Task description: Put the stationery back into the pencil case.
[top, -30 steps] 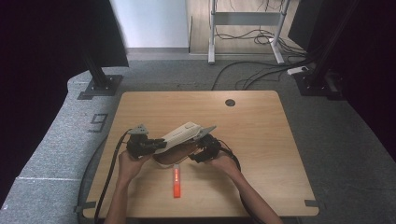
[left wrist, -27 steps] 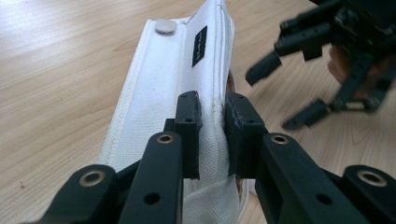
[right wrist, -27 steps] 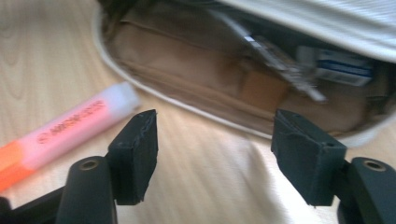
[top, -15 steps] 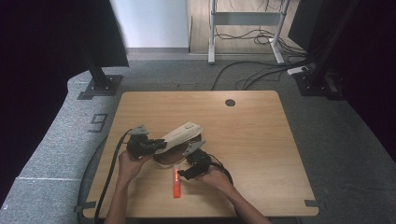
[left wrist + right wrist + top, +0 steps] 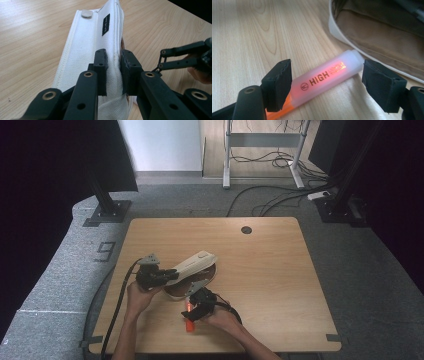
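Observation:
A white fabric pouch with a brown lining lies open near the table's left-middle. My left gripper is shut on its lifted flap, pads pinching the cloth. An orange highlighter lies on the wood just in front of the pouch. My right gripper hangs over it. In the right gripper view the highlighter lies between the jaws, which have just been opening and stand apart from it. The pouch's brown inside is close behind.
The wooden table has a round cable hole at its far edge. Black stands and cables are on the grey floor beyond. My right gripper's linkage is at the right of the left gripper view.
My right hand has moved from the pouch toward the near edge and down over the highlighter, its jaws wider. The left gripper and flap have kept still.

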`<state>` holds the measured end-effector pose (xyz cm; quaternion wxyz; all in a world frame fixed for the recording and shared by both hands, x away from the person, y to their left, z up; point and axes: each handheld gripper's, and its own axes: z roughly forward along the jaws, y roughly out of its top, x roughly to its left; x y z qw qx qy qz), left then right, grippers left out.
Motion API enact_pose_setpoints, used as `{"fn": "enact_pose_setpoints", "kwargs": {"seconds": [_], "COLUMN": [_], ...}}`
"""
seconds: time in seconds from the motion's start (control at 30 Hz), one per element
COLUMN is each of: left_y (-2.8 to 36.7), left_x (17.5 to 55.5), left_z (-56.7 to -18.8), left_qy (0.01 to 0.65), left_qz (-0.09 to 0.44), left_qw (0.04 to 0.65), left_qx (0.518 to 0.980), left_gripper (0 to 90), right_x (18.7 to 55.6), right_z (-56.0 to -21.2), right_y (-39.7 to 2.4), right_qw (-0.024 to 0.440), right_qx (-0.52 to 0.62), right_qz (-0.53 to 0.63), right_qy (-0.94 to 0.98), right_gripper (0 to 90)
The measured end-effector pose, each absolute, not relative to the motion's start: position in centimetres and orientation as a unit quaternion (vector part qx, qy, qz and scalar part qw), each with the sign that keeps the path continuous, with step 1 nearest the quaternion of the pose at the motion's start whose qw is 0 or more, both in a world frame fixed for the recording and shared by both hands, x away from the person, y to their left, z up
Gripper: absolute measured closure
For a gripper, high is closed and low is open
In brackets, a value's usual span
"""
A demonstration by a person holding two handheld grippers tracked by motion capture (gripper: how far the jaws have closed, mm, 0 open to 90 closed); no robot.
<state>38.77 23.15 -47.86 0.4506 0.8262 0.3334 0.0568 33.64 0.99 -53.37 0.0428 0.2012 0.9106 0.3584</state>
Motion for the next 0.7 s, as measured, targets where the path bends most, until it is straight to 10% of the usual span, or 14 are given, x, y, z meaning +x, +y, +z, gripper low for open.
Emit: {"fn": "enact_pose_setpoints", "kwargs": {"seconds": [0.7], "left_y": [23.1], "left_x": [38.8], "left_z": [-48.0], "left_qy": [0.332], "left_qz": [0.054], "left_qw": [0.449], "left_qx": [0.827], "left_gripper": [76.0], "right_x": [33.0], "right_z": [-53.2], "right_y": [-2.3], "right_qw": [0.063], "right_qx": [0.177], "right_qz": [0.323], "right_qy": [0.927], "right_gripper": [62.8]}}
